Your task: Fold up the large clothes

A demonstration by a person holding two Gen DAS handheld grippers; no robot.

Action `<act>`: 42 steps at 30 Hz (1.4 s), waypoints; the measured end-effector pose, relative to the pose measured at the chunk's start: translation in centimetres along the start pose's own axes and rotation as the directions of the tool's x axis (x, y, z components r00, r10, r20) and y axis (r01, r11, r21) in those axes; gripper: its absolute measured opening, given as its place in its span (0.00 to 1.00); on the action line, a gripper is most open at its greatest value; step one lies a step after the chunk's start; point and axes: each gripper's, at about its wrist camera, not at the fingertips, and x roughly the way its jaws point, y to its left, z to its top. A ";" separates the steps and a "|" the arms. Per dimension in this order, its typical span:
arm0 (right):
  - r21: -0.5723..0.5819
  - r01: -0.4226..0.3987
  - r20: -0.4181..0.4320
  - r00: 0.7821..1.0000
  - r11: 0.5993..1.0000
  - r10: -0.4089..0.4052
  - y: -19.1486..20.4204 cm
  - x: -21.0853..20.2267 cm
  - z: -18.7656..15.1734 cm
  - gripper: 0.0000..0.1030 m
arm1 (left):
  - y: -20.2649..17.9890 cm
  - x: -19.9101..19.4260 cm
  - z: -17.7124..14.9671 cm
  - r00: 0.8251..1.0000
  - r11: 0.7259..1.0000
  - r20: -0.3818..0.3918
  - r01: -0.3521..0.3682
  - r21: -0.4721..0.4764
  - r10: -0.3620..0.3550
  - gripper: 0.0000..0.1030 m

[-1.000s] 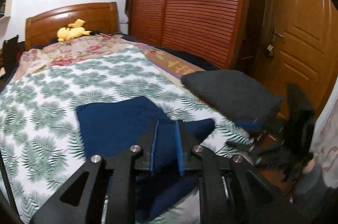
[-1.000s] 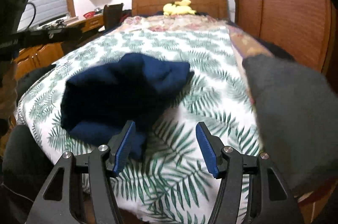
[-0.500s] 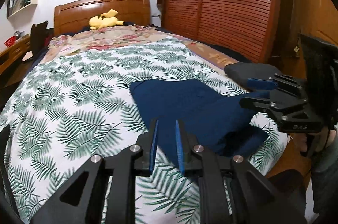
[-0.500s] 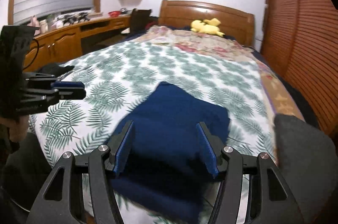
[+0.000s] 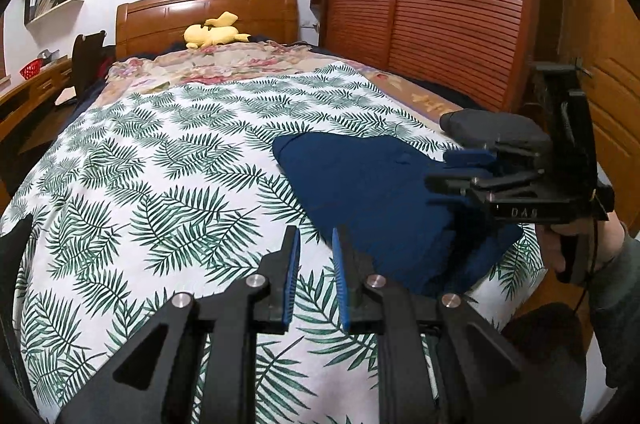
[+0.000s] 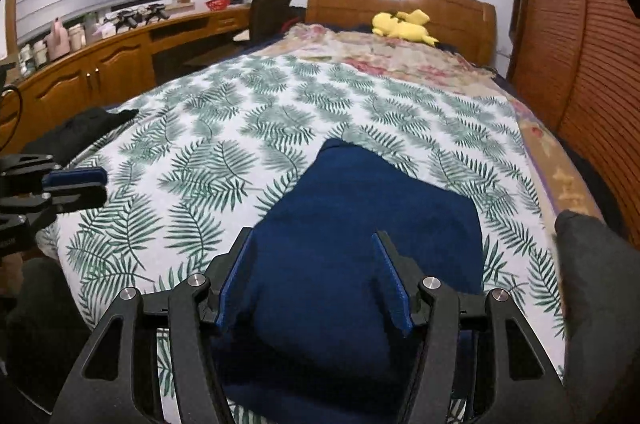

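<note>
Blue cloth right under the right jaws, off to the side of the left jaws.

Folded blue cloth (image 6: pixel 360 236) lies on the bed (image 5: pixel 168 160), near the foot edge. The right gripper (image 6: pixel 316 280) hangs just over the cloth's near end with its jaws spread wide and nothing pinched between them. The cloth's long way runs from those jaws toward the headboard (image 6: pixel 400 0). The left gripper (image 5: pixel 314 276) is over bare leaf sheet, with the cloth up and to the right of its jaws. Its jaws are nearly pressed together, with only a thin gap, and they hold nothing. A grey cloth (image 6: pixel 592 264) sits just to the right of the right jaws. So the right hand looks nearer to the blue cloth, and I think it would reach it first.
</note>
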 end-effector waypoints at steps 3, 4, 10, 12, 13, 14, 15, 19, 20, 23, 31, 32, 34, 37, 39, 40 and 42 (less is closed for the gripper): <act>0.027 -0.037 -0.051 0.998 0.999 0.039 -0.1 0.7 -1.8 0.55 | 0.0 0.2 -0.4 1.000 1.000 -0.008 0.004 -0.002 -0.004 0.13; 0.029 -0.035 -0.063 0.997 0.999 0.037 0.0 0.7 -2.3 0.54 | 0.0 0.2 -0.5 1.000 1.000 -0.011 0.005 0.000 -0.005 0.13; 0.083 -0.050 -0.135 0.989 0.995 0.061 0.0 1.3 -6.7 0.50 | -0.4 0.8 -0.6 1.000 1.000 -0.017 0.011 0.004 -0.011 0.13; 0.106 -0.043 -0.133 0.990 0.993 0.057 0.2 1.5 -7.6 0.50 | -0.6 1.1 -0.4 1.000 1.000 -0.019 0.018 0.003 -0.018 0.13; 0.101 -0.035 -0.131 0.990 0.994 0.048 0.3 1.5 -7.8 0.50 | -0.7 1.2 -0.4 1.000 1.000 -0.019 0.022 0.001 -0.022 0.13; 0.095 -0.026 -0.126 0.991 0.995 0.037 0.6 1.5 -8.0 0.50 | -0.8 1.3 -0.3 0.999 1.000 -0.020 0.027 0.000 -0.027 0.13; 0.093 -0.022 -0.121 0.992 0.995 0.033 0.7 1.5 -8.0 0.50 | -0.9 1.4 -0.2 0.999 1.000 -0.020 0.030 0.000 -0.030 0.13; 0.111 -0.038 -0.089 0.995 0.993 0.048 0.1 0.8 -8.1 0.50 | -1.7 1.8 0.0 0.999 0.999 -0.018 0.033 0.018 -0.033 0.13; 0.111 -0.039 -0.081 0.996 0.993 0.049 0.0 0.5 -8.0 0.49 | -1.8 2.0 0.1 0.999 0.999 -0.018 0.034 0.021 -0.033 0.13; 0.122 -0.057 -0.042 0.997 0.991 0.063 -0.6 -1.4 -8.1 0.50 | -2.1 2.6 0.0 0.999 0.999 -0.024 0.041 0.021 -0.040 0.13; 0.120 0.010 0.006 1.000 0.993 -0.011 -2.5 -5.8 -9.2 0.50 | -3.0 4.6 0.0 0.997 0.998 -0.041 0.059 0.034 -0.058 0.14; 0.125 0.018 0.009 1.000 0.992 -0.019 -2.8 -6.2 -9.4 0.50 | -3.0 4.9 0.0 0.997 0.997 -0.043 0.062 0.035 -0.060 0.14; 0.138 0.043 0.013 0.999 0.989 -0.045 -3.5 -7.0 -10.2 0.50 | -3.2 5.5 0.0 0.997 0.997 -0.050 0.065 0.038 -0.063 0.14; 0.164 0.080 0.005 0.997 0.983 -0.082 -4.6 -7.4 -11.3 0.50 | -3.2 6.7 0.0 0.996 0.997 -0.059 0.065 0.046 -0.062 0.14; 0.195 0.099 -0.006 0.995 0.976 -0.100 -5.6 -7.2 -12.1 0.50 | -3.1 7.7 0.2 0.996 0.996 -0.067 0.070 0.049 -0.067 0.14; 0.210 0.100 -0.010 0.995 0.973 -0.100 -6.0 -7.0 -12.4 0.51 | -3.1 8.1 0.3 0.995 0.996 -0.069 0.072 0.050 -0.068 0.14; 0.249 0.086 -0.028 0.996 0.965 -0.081 -7.2 -5.9 -12.9 0.54 | -3.0 9.4 0.8 0.995 0.996 -0.079 0.070 0.053 -0.066 0.14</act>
